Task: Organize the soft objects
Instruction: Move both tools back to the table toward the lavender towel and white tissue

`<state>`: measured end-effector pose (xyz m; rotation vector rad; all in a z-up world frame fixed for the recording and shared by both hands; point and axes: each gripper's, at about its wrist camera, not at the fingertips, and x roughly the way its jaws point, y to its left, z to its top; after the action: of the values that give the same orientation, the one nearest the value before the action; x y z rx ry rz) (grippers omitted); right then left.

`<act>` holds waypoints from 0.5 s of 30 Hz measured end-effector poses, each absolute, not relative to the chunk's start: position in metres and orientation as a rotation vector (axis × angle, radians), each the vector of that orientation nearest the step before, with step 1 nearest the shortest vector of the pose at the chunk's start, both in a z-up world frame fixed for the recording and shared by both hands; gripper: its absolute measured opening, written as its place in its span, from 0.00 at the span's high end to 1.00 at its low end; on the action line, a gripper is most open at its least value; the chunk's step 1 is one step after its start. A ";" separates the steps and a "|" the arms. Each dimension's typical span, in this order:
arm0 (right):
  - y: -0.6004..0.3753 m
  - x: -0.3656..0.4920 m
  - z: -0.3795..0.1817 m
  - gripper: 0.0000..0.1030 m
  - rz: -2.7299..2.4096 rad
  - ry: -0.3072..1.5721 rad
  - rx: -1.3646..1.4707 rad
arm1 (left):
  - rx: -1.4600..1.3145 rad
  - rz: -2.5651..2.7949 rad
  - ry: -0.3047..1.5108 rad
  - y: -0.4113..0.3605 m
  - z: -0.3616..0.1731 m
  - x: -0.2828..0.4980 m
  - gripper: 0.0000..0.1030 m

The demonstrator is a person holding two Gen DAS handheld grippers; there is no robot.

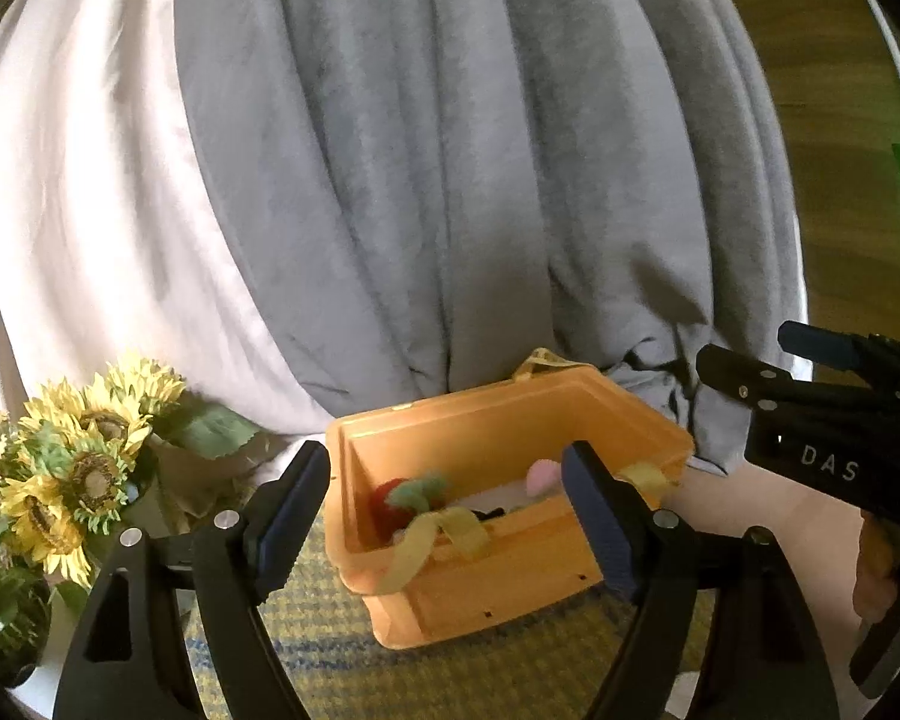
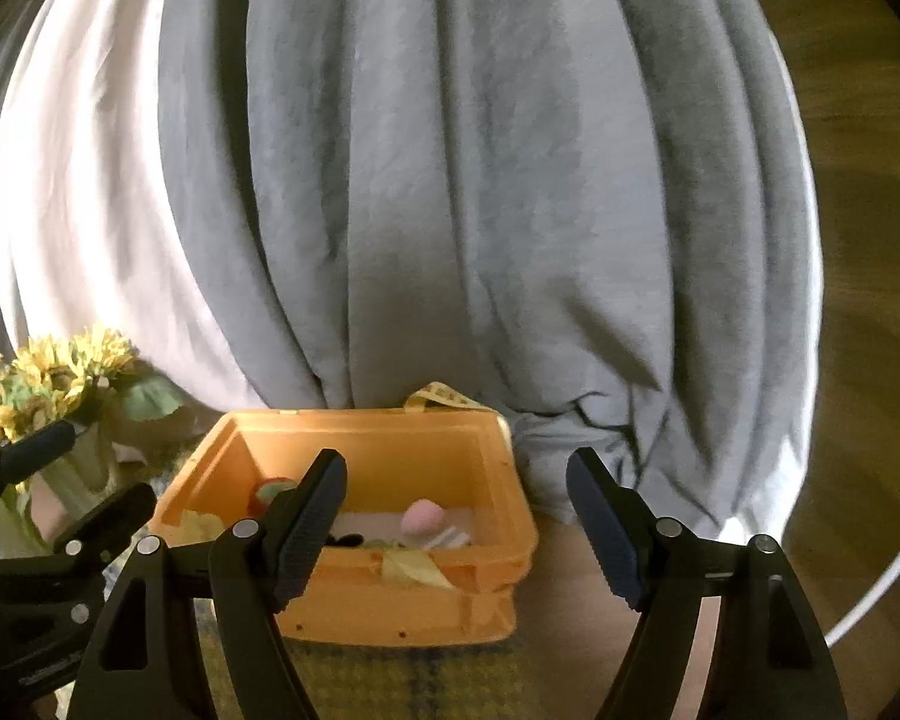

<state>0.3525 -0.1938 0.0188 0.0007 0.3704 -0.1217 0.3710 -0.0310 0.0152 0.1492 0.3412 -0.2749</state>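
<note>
An orange plastic bin (image 1: 498, 588) stands on a yellow checked mat; it also shows in the right wrist view (image 2: 390, 612). Inside lie a red strawberry plush with a green top (image 1: 399, 498), a pink and white plush (image 2: 429, 519) and a yellow ribbon (image 1: 426, 540). My left gripper (image 1: 447, 516) is open and empty, just in front of and above the bin. My right gripper (image 2: 456, 516) is open and empty, above the bin's right half; it shows at the right edge of the left wrist view (image 1: 810, 396).
Grey curtains (image 1: 450, 180) and a white curtain (image 1: 72, 210) hang behind the bin. A sunflower bouquet (image 1: 72, 468) stands to the left. A yellow checked mat (image 1: 330, 648) covers a round white-rimmed table (image 2: 888, 576). Wooden floor lies to the right.
</note>
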 end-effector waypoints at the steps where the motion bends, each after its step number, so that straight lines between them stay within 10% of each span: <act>1: -0.195 0.347 0.020 0.26 -0.128 0.369 0.002 | 0.150 -0.281 0.340 -0.032 0.016 0.367 0.23; 15: -0.205 0.279 0.009 0.26 -0.210 0.409 0.032 | 0.188 -0.367 0.369 -0.042 0.003 0.312 0.22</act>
<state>0.2794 -0.2045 0.0088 0.0318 0.4094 -0.2096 0.3119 -0.0420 0.0027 0.1885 0.3685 -0.3670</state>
